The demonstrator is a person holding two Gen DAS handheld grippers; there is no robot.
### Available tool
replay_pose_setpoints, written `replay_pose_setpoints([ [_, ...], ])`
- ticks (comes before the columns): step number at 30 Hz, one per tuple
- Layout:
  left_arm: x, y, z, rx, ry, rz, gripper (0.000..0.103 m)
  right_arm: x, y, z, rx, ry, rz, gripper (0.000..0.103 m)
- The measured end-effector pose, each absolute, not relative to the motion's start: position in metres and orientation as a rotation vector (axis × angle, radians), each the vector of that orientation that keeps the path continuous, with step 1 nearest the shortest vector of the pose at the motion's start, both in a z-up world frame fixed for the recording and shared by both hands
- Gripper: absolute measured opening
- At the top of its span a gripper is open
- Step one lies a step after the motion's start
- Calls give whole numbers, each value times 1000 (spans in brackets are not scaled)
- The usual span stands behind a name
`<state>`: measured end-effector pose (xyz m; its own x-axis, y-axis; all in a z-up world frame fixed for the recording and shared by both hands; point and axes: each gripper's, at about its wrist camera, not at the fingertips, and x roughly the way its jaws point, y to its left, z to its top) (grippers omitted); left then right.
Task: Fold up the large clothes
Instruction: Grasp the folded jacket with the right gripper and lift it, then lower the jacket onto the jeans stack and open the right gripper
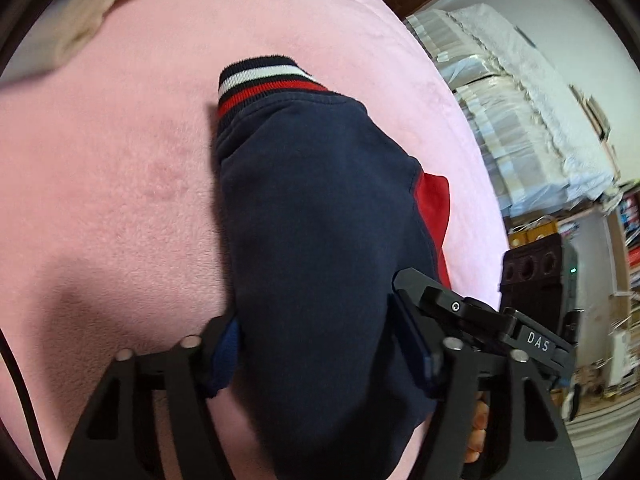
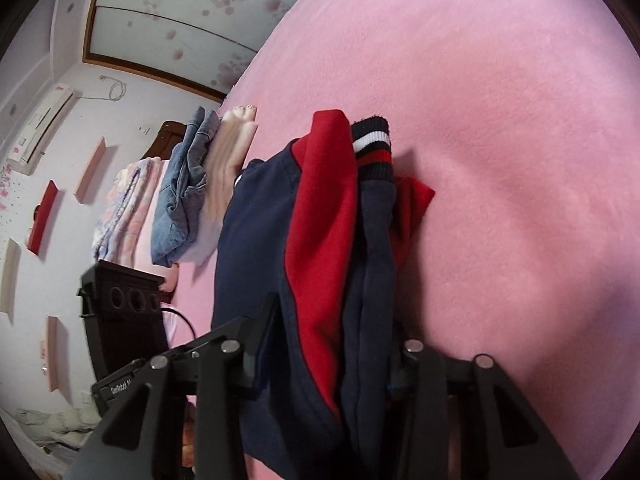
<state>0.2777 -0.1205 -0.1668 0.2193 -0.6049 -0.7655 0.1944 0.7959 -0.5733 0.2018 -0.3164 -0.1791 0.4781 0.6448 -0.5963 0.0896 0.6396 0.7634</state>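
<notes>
One navy-and-red sweatshirt (image 1: 320,216), bunched on pink blanket (image 1: 120,184). Left gripper (image 1: 316,344) and right gripper (image 2: 328,360) each pinch thick folds. Soft, limp, moderately heavy; best gripped along seams, away from striped cuff (image 1: 264,80).

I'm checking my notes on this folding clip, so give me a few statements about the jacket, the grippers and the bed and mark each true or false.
1. Both grippers, left and right, grip the navy and red jacket. True.
2. The bed cover is blue. False: it is pink.
3. The jacket's cuff has navy, white and red stripes. True.
4. The folded jeans lie on top of the jacket. False: they lie beside it, near the bed's edge.
</notes>
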Motion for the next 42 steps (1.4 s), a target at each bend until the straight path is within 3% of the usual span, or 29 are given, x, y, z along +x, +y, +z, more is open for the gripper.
replay_pose_setpoints([
  [3, 270, -123, -152, -351, 1201, -562, 53, 196, -311, -168, 803, 1017, 360, 35],
  [15, 228, -93, -83, -292, 1155, -557, 53, 151, -268, -115, 749, 982, 355, 32],
  [25, 213, 10, -24, -357, 1140, -521, 54, 147, -182, -62, 719, 976, 450, 32],
  [33, 268, 88, 39, -301, 1057, -484, 54, 203, -106, -18, 715, 948, 546, 32],
  [42, 399, 141, 82, -258, 957, -522, 55, 326, -53, 31, 642, 866, 589, 32],
])
